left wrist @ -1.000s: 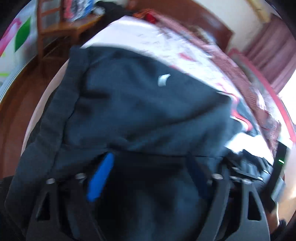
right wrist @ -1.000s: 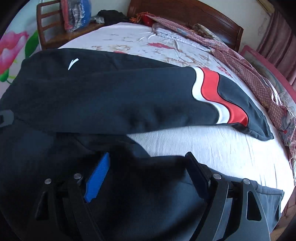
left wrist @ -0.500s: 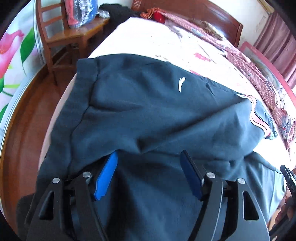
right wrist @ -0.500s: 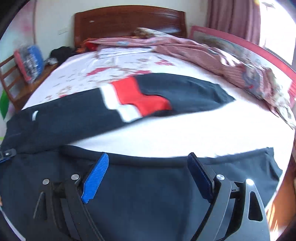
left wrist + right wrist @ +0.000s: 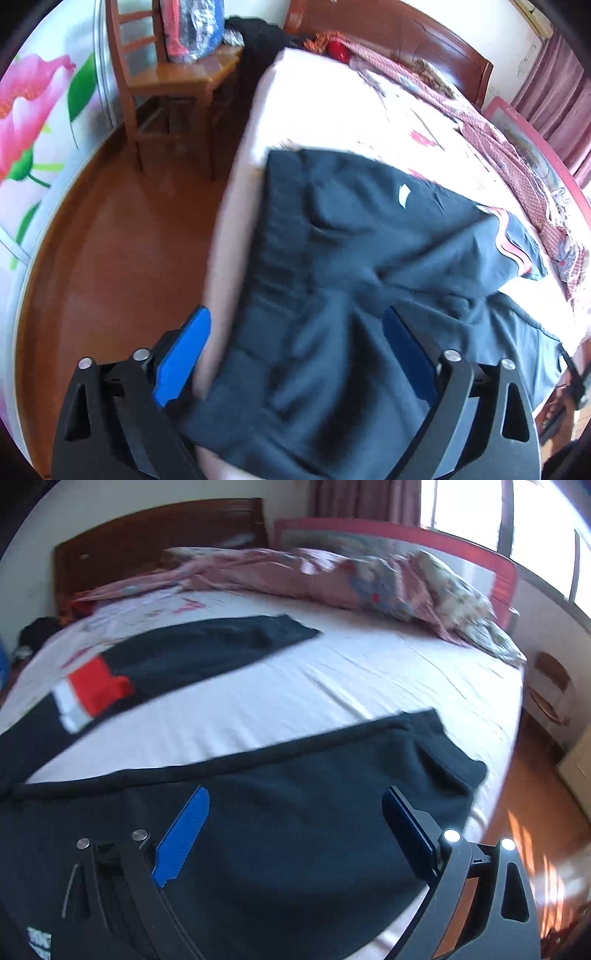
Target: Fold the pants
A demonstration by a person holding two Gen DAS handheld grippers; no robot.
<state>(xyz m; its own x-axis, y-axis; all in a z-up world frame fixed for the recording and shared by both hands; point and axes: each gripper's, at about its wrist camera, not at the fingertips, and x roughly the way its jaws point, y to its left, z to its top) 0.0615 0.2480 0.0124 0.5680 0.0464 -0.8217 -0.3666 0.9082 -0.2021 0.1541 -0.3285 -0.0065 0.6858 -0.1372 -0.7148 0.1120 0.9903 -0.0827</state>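
My left camera shows the top end of the dark pants (image 5: 332,280) lying near the edge of the bed (image 5: 332,110), with a small white mark on the cloth. It also shows a wooden chair (image 5: 166,85) and the shiny brown floor (image 5: 103,258) beside the bed. My right camera shows things the left one misses: both legs spread apart on the white sheet (image 5: 332,679), the far leg with a red and white patch (image 5: 92,690), and a bright window (image 5: 480,513).

The pants look soft and thick, with folds and bumps. The sheet is smooth with thin creases. A pink flowery blanket (image 5: 369,579) is bunched up along the far side. The picture is blurry, so I think the near leg reaches the bed's edge, but I am not sure.

My left gripper (image 5: 295,350) has its blue pads wide apart over the pants, holding nothing. My right gripper (image 5: 295,834) is also wide apart above the near leg, holding nothing.
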